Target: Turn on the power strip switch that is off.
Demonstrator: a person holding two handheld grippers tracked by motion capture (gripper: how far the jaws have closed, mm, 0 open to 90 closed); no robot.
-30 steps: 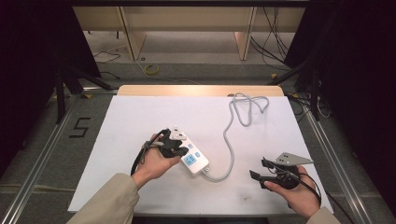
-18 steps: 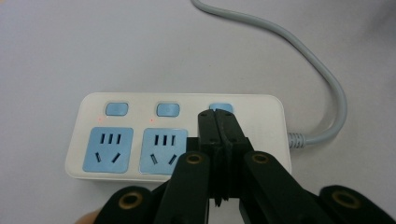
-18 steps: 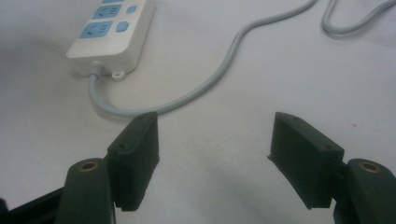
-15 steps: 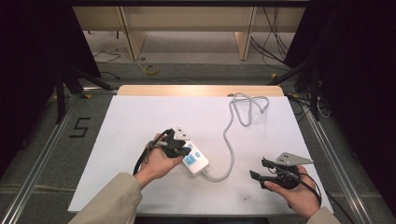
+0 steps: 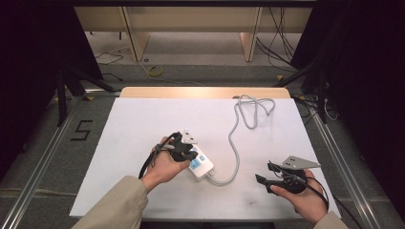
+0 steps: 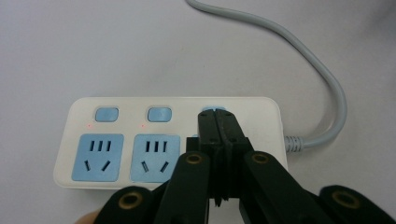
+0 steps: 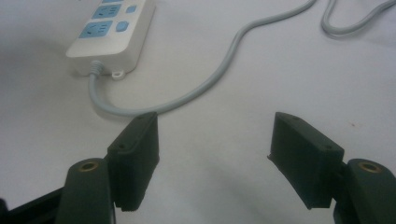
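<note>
near the table's (image 5: 133, 119) front edge, left gripper (image 6: 217, 119) — jaws pressed together — tips on the power strip's (image 6: 116, 105) third blue button (image 6: 208, 110); right gripper (image 7: 212, 154) spread wide, holding nothing.

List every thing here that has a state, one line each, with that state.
Power strip: flat on the table, two small red lights lit beside the left and middle switches.
Grey cable: attached to the strip, looped loosely at the far end.
Left gripper: shut, tips on the third blue switch.
Right gripper: open, holding nothing.

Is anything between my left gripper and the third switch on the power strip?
Nothing visible: the left gripper, jaws shut, has its tips right at the third switch of the power strip.
</note>
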